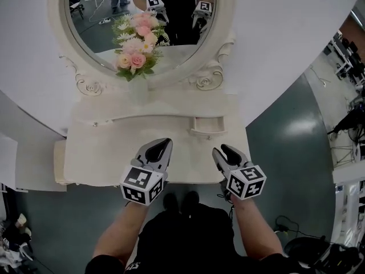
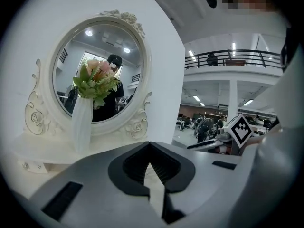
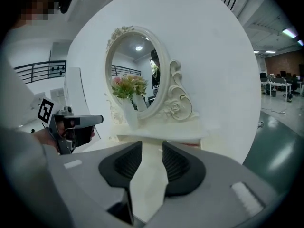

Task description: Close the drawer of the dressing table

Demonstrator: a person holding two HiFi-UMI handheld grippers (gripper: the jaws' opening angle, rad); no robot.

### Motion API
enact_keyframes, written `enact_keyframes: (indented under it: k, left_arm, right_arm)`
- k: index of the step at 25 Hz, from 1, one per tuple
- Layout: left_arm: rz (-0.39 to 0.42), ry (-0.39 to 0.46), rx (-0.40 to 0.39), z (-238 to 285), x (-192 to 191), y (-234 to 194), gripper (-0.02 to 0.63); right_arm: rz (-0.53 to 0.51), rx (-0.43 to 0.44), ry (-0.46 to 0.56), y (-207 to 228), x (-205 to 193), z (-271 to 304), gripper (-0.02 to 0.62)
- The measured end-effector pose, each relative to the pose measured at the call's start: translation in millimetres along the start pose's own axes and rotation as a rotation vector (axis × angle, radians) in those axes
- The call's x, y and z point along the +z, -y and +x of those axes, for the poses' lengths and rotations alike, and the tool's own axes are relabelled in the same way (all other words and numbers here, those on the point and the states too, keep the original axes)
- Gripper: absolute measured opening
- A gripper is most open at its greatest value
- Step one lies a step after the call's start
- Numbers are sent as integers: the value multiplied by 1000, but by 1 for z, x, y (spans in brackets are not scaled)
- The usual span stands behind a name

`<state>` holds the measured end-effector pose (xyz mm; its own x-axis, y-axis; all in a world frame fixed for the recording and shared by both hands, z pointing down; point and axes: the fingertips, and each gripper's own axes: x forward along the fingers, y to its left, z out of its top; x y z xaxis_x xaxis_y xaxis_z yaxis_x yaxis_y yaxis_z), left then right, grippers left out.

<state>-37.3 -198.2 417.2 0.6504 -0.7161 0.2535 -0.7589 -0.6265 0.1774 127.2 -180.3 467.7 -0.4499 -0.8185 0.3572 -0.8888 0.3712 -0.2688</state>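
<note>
drawer [image 1: 206, 127] sits in the raised tier of the dressing table [image 1: 102, 153], to the right below the mirror [image 1: 142, 10]. in the head view it looks pulled out a little. the left gripper [image 1: 162, 148] and right gripper [image 1: 224, 151] hover over the near tabletop, well short of it, with the right one nearer.

left gripper view: its jaws are pressed together on nothing, and it is aimed toward the vase [image 2: 81, 127] of flowers.

right gripper view: the jaws stand part open, with only bare tabletop in the gap.

i'd carry the right one forward, meet the drawer front at its middle, and push straight toward the mirror so it doesn't skew. keep the left clear of the vase.
</note>
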Motion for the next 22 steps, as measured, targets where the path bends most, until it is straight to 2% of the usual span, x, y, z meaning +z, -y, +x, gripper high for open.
enact_keyframes:
  k: [7,16,22]
  left_arm:
    - [-17,-39,-40,23,-25,-14,6]
    - [-67,-104,-21,53,-53,-27,5]
    - [-80,-145,-15,61,-64,-29,5]
  right_arm:
    - [18,-77,-97,24,-38,42,144]
    - [83,-156,-181,71,-85,88,156]
    - [125,-167,-238,87,-110,106,156]
